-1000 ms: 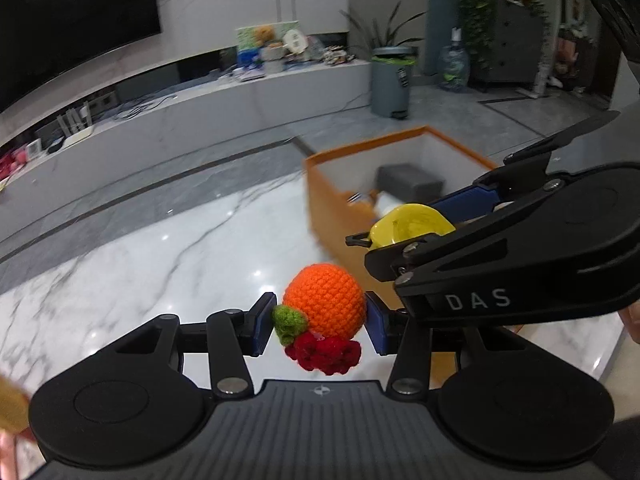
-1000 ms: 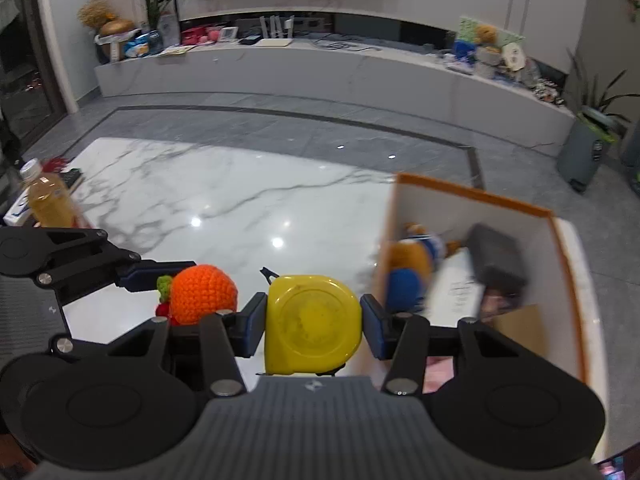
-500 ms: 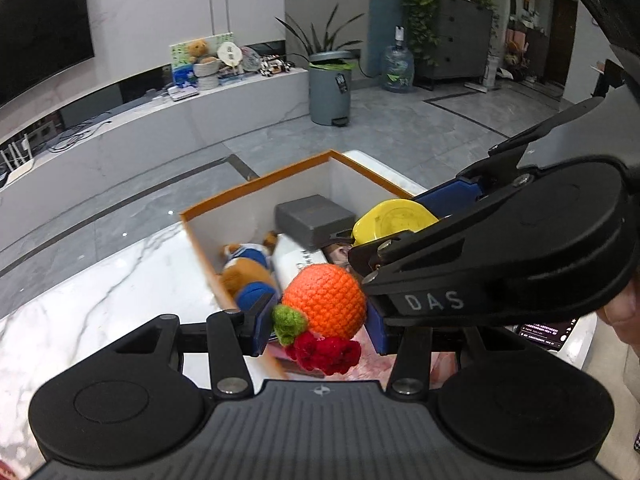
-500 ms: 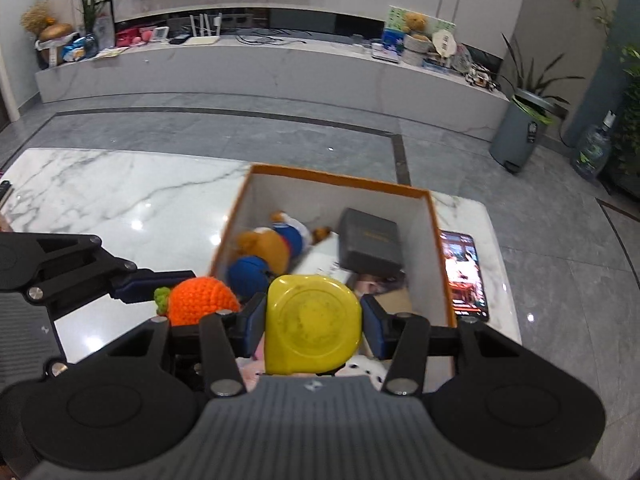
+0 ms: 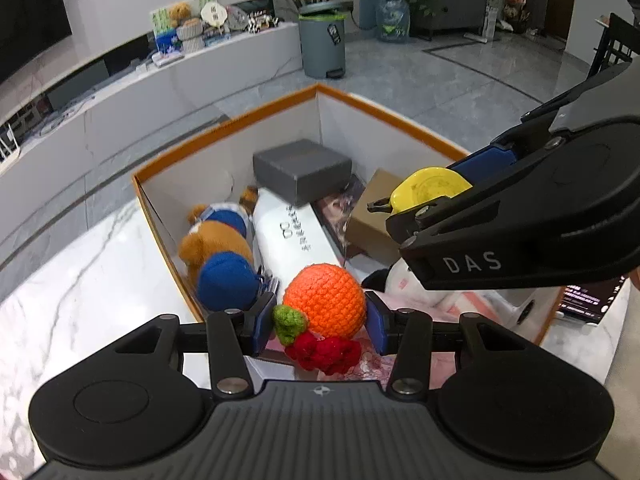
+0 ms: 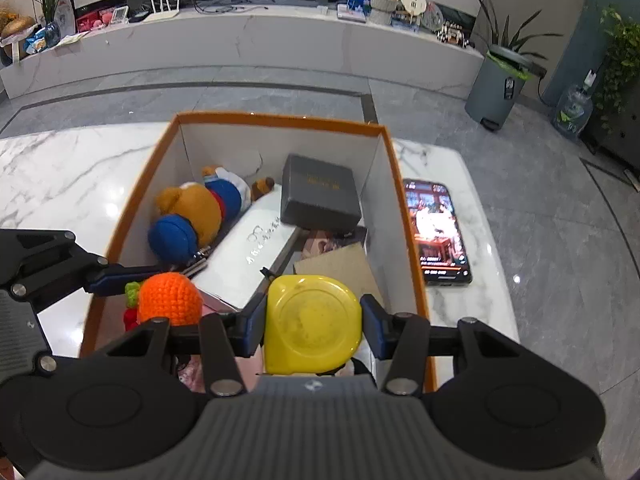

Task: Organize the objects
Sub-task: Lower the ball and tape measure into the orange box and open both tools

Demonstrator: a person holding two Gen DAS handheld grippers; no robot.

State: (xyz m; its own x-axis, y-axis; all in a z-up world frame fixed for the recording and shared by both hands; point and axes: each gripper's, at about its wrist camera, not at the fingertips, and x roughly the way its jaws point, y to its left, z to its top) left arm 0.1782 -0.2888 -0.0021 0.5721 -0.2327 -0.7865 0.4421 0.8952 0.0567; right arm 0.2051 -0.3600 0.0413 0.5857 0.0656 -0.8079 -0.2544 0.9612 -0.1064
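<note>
The orange-rimmed box (image 6: pixel 408 216) lies directly below both loads: your left hand-held gripper (image 5: pixel 320 316) clamps the crocheted orange (image 5: pixel 325 300), your right hand-held gripper (image 6: pixel 312 326) the yellow tape measure (image 6: pixel 312 324), nearer the box's right wall.

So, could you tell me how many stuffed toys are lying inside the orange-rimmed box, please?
2: a brown teddy bear in blue by the left wall, a white plush at the near end; others may be hidden.

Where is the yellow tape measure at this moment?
In the right wrist view, the yellow tape measure sits clamped in the right gripper, above the orange-rimmed box's near end, right of the crocheted orange.
</note>
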